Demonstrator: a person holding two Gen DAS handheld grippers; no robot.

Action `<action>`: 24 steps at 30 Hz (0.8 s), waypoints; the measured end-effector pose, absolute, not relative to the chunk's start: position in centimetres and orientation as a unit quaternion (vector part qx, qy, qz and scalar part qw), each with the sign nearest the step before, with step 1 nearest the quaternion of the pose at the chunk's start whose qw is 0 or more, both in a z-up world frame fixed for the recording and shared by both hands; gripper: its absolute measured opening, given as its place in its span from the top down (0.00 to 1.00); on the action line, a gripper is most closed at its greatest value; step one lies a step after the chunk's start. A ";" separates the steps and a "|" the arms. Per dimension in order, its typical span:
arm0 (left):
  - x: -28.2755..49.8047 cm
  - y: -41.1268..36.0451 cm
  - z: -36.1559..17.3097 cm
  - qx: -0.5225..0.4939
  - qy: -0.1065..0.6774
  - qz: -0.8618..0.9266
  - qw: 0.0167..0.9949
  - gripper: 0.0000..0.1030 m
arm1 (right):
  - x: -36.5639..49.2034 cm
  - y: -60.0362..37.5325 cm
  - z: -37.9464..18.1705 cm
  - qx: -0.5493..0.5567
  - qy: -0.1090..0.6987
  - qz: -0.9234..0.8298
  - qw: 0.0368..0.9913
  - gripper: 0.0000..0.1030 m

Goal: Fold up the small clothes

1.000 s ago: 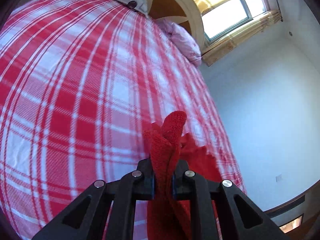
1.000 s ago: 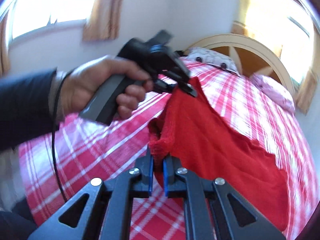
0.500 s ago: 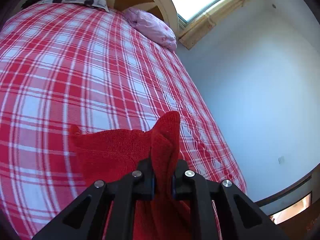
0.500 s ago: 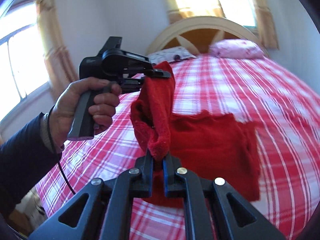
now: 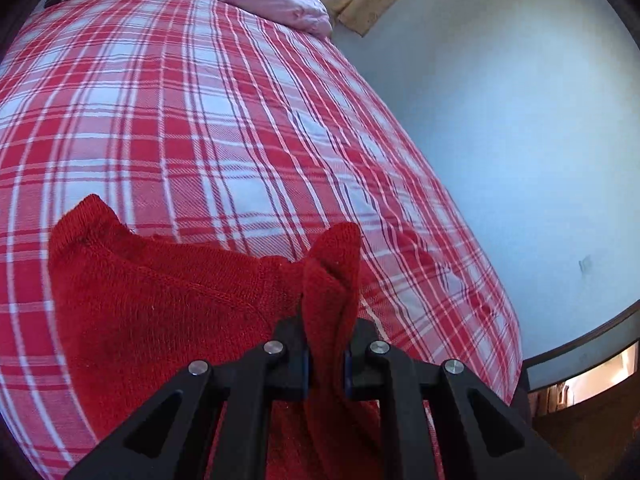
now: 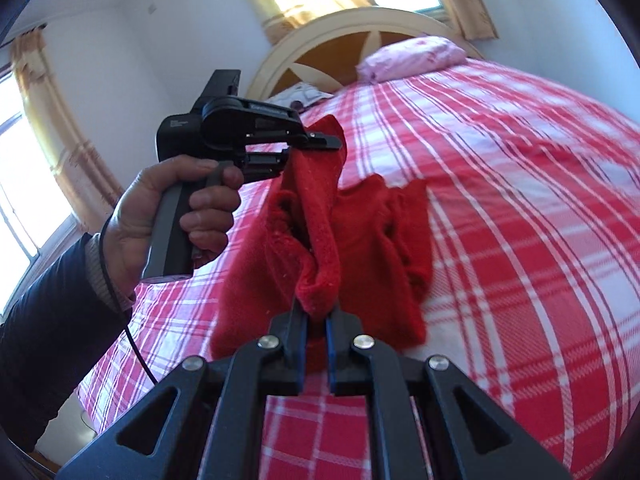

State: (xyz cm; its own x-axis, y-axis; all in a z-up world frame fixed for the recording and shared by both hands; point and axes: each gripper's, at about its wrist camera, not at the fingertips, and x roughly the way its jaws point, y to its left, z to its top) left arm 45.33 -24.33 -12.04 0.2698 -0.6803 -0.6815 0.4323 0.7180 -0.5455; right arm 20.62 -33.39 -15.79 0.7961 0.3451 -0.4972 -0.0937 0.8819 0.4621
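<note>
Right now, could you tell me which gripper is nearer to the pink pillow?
Left, marginally. The left gripper sits slightly ahead of the right gripper, both far from the pink pillow.

Bedroom, plaid bed (image 5: 240, 120), pillows (image 5: 276, 0), headboard (image 6: 340, 40)

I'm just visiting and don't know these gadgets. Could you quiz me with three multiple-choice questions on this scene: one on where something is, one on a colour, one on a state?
1. Where is the pink pillow?
A. at the headboard end of the bed
B. on the floor
C. beside the red garment

2. What colour is the knitted garment?
A. blue
B. red
C. grey

3. How do the two grippers stand?
A. both wide open
B. one open, one shut
C. both clamped on the garment

Answers:
1 A, it lies against the headboard.
2 B, plainly red in both views.
3 C, the left gripper and the right gripper each pinch red cloth.
</note>
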 end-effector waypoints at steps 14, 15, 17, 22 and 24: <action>42.4 -29.6 -9.5 0.019 0.413 -0.334 0.847 0.68 | 20.7 -36.9 -19.9 0.285 0.341 0.098 0.891 0.89; 41.9 -29.3 -8.8 0.024 0.396 -0.338 0.853 0.67 | 20.6 -36.9 -20.0 0.287 0.344 0.098 0.889 0.88; 40.3 -28.1 -6.9 0.035 0.354 -0.339 0.871 0.56 | 20.1 -37.5 -20.4 0.298 0.345 0.091 0.885 0.85; 36.0 -24.6 -7.0 0.065 0.290 -0.320 0.900 0.31 | 18.4 -38.1 -18.3 0.272 0.315 0.050 0.908 0.44; 34.6 -23.3 -8.9 0.086 0.298 -0.300 0.902 0.31 | 18.1 -38.7 -16.9 0.260 0.298 0.020 0.918 0.44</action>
